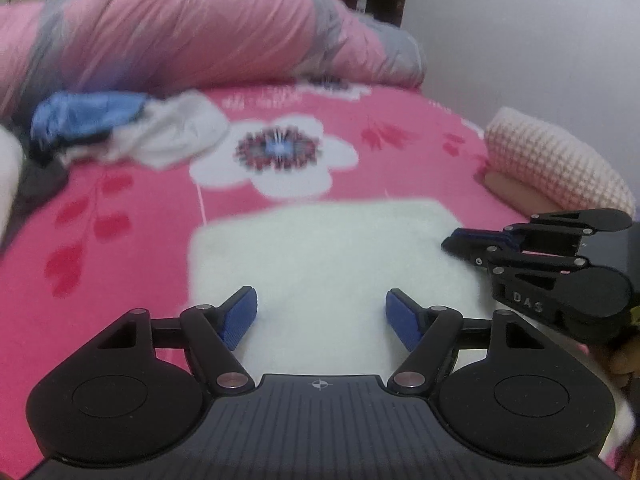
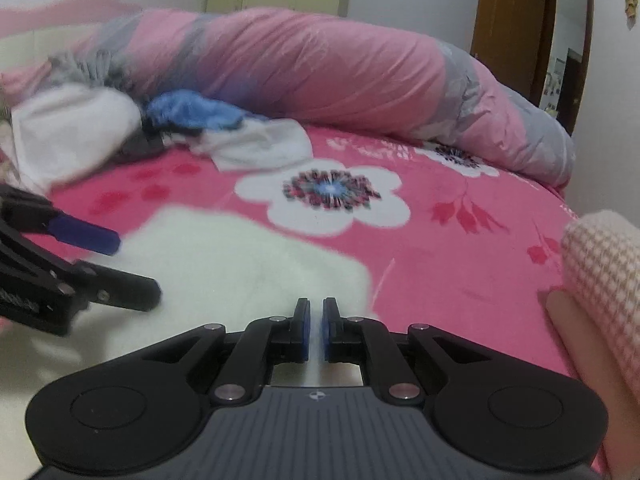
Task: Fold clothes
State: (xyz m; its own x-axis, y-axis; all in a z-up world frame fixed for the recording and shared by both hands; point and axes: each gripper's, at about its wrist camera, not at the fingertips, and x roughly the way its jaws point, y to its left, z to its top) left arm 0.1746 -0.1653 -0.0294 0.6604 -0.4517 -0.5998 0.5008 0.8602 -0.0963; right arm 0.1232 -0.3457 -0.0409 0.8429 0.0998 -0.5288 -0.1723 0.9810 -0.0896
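A folded white fluffy garment [image 1: 320, 248] lies on the pink floral bed sheet [image 1: 132, 216], also in the right wrist view [image 2: 240, 264]. My left gripper [image 1: 321, 322] is open over the garment's near edge, holding nothing. My right gripper [image 2: 316, 328] has its jaws nearly together, a thin gap between the blue pads, at the garment's right edge; whether cloth is pinched I cannot tell. It shows from the side in the left wrist view [image 1: 460, 242]. The left gripper shows in the right wrist view [image 2: 120, 264], open.
A pile of unfolded clothes, blue [image 1: 88, 114] and white [image 1: 176, 132], lies at the far left by a rolled pink-and-grey duvet [image 1: 200, 28]. A cream-and-pink waffle-knit sleeve [image 2: 604, 280] is at the right. A wall and a wooden door [image 2: 516, 20] stand beyond the bed.
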